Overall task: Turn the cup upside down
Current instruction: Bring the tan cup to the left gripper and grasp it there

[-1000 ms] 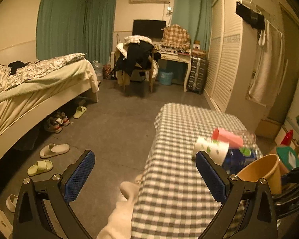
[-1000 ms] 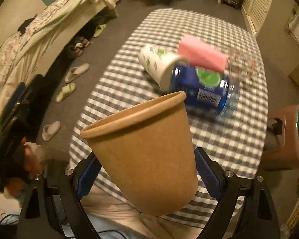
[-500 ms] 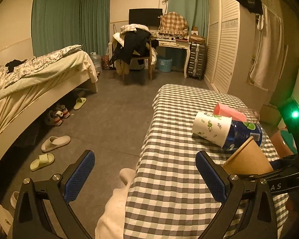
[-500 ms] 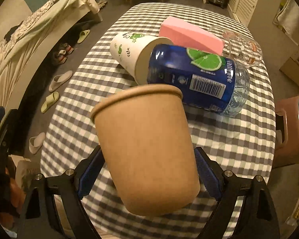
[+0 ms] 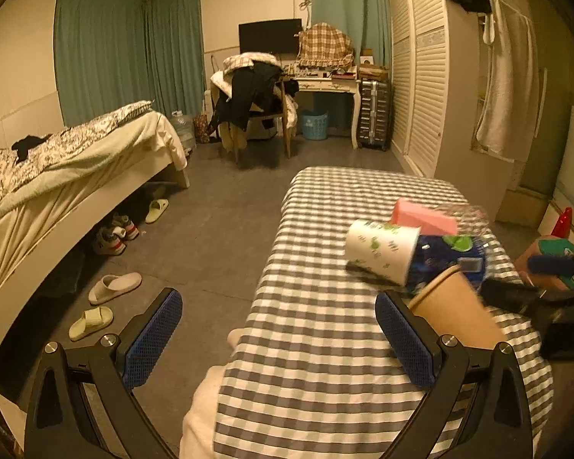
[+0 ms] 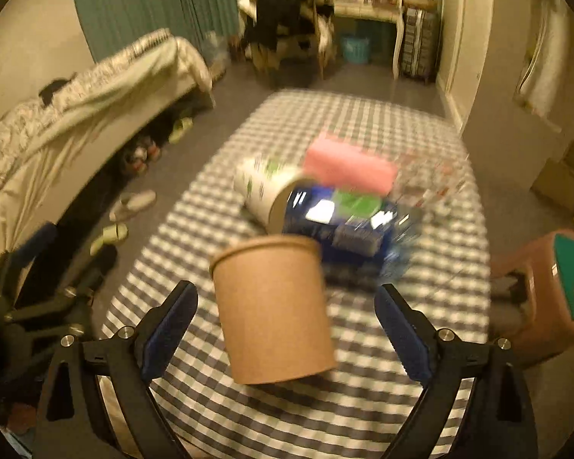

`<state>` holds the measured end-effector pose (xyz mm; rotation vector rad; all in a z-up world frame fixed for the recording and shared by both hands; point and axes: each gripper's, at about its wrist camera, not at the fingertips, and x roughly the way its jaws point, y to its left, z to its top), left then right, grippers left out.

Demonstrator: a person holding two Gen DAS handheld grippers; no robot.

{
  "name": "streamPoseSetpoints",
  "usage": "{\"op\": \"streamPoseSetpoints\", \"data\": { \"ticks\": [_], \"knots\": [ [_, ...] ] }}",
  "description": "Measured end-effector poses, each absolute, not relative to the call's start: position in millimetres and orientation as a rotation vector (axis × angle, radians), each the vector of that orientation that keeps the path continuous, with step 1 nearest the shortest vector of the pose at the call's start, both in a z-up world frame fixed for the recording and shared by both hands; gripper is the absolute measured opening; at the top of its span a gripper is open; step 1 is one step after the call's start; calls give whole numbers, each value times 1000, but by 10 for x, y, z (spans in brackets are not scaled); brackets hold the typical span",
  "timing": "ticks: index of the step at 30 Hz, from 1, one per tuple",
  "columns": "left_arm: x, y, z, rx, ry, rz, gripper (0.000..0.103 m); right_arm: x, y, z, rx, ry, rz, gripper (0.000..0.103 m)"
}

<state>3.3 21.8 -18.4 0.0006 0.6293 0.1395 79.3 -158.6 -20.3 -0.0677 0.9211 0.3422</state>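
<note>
The brown paper cup [image 6: 273, 308] lies tilted between the wide-spread pads of the right tongs [image 6: 286, 329], neither pad touching it; whether it rests on the checked counter [image 6: 363, 413] is blurred. Just beyond its rim a white printed cup [image 6: 260, 191] lies on its side against a blue bottle [image 6: 344, 225], with a pink sponge [image 6: 350, 168] on top and a clear glass [image 6: 432, 179] behind. The left tongs [image 5: 278, 338] are spread wide and hold nothing, over the counter's near-left edge.

Matt brown paper cup [image 6: 273, 311]; woven checked tablecloth [image 6: 363, 401]; textured blue claw pads [image 6: 401, 329].
</note>
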Motion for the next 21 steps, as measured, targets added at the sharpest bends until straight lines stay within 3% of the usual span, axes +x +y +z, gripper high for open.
{"op": "streamPoseSetpoints", "data": {
  "ticks": [9,21],
  "knots": [
    [-39,-487,-60,-2,597,65,103,295,-2478,348,-41,607,148,100],
    [117,-1094,-556,24,659,80,103,179,-3067,-411,-14,599,69,100]
  ]
}}
